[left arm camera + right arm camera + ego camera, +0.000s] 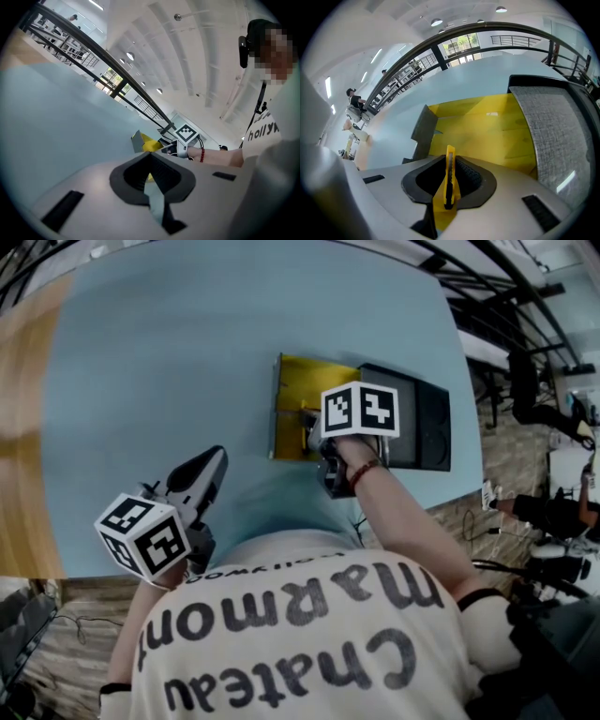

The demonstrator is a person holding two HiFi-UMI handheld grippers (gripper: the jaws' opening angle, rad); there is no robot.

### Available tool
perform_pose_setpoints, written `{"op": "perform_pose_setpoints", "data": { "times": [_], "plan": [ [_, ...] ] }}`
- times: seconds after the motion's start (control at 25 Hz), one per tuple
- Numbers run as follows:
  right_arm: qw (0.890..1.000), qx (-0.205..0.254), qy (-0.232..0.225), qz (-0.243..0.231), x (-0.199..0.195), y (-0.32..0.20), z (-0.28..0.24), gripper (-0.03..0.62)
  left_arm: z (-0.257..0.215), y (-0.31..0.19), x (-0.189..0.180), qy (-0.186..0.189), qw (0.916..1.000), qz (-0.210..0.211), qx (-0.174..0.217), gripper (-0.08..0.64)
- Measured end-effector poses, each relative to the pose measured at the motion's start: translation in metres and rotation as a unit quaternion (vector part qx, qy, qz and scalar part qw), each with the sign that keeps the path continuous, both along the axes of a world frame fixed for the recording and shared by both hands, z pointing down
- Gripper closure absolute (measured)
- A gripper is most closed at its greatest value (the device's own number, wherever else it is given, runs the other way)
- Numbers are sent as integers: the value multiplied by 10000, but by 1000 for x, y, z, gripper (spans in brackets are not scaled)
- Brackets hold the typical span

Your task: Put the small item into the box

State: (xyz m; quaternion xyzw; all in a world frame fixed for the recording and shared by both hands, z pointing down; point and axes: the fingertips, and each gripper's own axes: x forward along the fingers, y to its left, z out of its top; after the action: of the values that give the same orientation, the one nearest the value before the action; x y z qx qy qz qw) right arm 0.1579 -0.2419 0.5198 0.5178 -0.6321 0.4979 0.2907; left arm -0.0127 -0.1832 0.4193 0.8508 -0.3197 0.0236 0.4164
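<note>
Yellow cutter (449, 180) in right tool (449, 163), box (292, 407) partly hidden by it

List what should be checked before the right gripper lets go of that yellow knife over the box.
1. Grip: yellow knife clamped between the jaws of the right gripper: ok.
2. Target: yellow box lies open: ok.
3. Position: right gripper is over the box's inside: ok.
4. Landing spot: the part of the box's inside that shows is bare: ok.
5. Other hand: left gripper is off to the side, shut, holding nothing: ok.
6. Drop height above the box's bottom: cannot tell.
</note>
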Motion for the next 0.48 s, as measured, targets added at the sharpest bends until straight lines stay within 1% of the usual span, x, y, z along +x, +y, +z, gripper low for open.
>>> {"op": "perform_pose_setpoints", "data": {
  "times": [0.28,0.48],
  "plan": [
    [10000,-41,20,19,0,0,0,512,1,4,-2,-12,10000,-8,-25,558],
    [9999,-95,81,-33,1,0,3,512,3,4,-8,-55,9999,-102,-30,558]
  ]
}}
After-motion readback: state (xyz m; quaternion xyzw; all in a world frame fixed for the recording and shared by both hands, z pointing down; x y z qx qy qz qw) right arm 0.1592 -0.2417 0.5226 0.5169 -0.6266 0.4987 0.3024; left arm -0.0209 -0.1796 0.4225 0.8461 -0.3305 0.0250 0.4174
